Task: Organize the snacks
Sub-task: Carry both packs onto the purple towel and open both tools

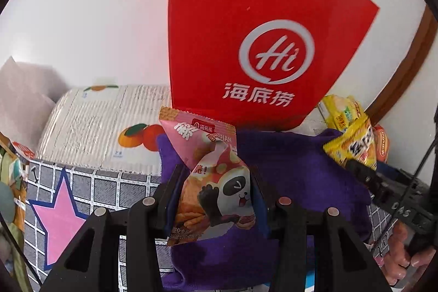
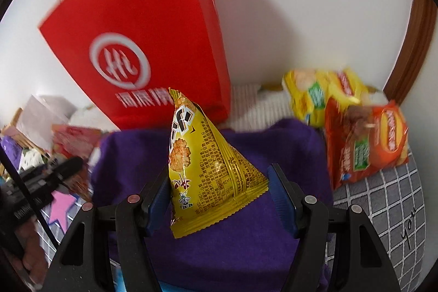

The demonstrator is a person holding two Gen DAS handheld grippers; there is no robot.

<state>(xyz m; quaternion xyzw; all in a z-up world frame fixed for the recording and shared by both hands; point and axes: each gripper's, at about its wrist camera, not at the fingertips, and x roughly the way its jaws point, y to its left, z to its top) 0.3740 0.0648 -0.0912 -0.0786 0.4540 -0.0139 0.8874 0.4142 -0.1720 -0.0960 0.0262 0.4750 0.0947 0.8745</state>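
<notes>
My left gripper (image 1: 216, 177) is shut on a pink snack packet with a panda (image 1: 219, 188), held upright over a purple cloth (image 1: 295, 168). Between the blue pads of my right gripper (image 2: 219, 177) stands a yellow pyramid-shaped snack packet (image 2: 208, 163), gripped above the same purple cloth (image 2: 219, 251). A tall red paper bag (image 1: 246, 32) with a white logo stands against the wall just behind the cloth, and the red bag (image 2: 142, 45) fills the upper left of the right wrist view. Each view catches the other gripper at its edge: the yellow packet (image 1: 353, 147) at right, the pink packet (image 2: 76, 141) at left.
A white corrugated carton printed with oranges (image 1: 95, 133) lies left of the bag. A grey grid-pattern mat (image 1: 109, 190) with a pink star covers the surface. A yellow chip bag (image 2: 320, 95) and an orange chip bag (image 2: 366, 144) lie at the right by a brown door frame (image 2: 418, 45).
</notes>
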